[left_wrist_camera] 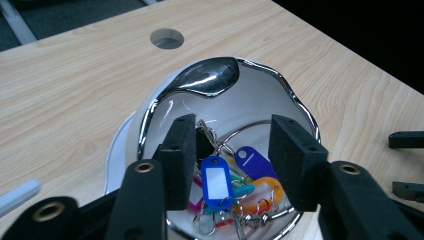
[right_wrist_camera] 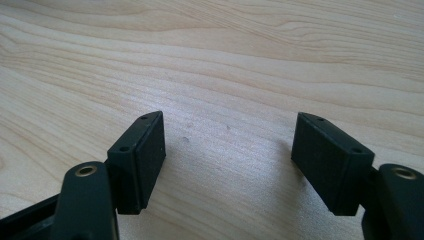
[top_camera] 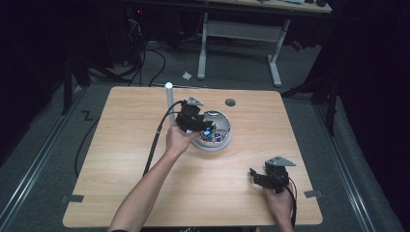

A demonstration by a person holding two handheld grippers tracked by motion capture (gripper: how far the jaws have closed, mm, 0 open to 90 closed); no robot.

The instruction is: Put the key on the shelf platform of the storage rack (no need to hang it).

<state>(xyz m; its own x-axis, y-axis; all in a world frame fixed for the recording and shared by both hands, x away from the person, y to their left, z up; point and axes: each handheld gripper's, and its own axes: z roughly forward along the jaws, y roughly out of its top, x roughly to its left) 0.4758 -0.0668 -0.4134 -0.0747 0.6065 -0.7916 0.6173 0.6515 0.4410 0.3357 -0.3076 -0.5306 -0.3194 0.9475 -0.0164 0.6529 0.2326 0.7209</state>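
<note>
A white bowl with a chrome wavy rim (top_camera: 223, 145) (left_wrist_camera: 295, 100) stands near the middle of the wooden table. In it lies a heap of coloured key tags on rings (top_camera: 211, 136); a blue tag with a white label (left_wrist_camera: 217, 182) is on top. My left gripper (top_camera: 205, 129) (left_wrist_camera: 232, 150) hangs over the bowl's near side, jaws apart, the tags below them and untouched. My right gripper (top_camera: 255, 176) (right_wrist_camera: 230, 150) rests low at the table's front right, jaws wide over bare wood. Its black jaws (left_wrist_camera: 407, 162) appear at the right edge of the left gripper view.
A white post with a lit tip (top_camera: 169, 96) stands just behind and left of the bowl. A round cable hole (top_camera: 230, 102) (left_wrist_camera: 167, 38) lies in the tabletop behind it. The left gripper's black cable (top_camera: 154, 145) trails over the table toward the front.
</note>
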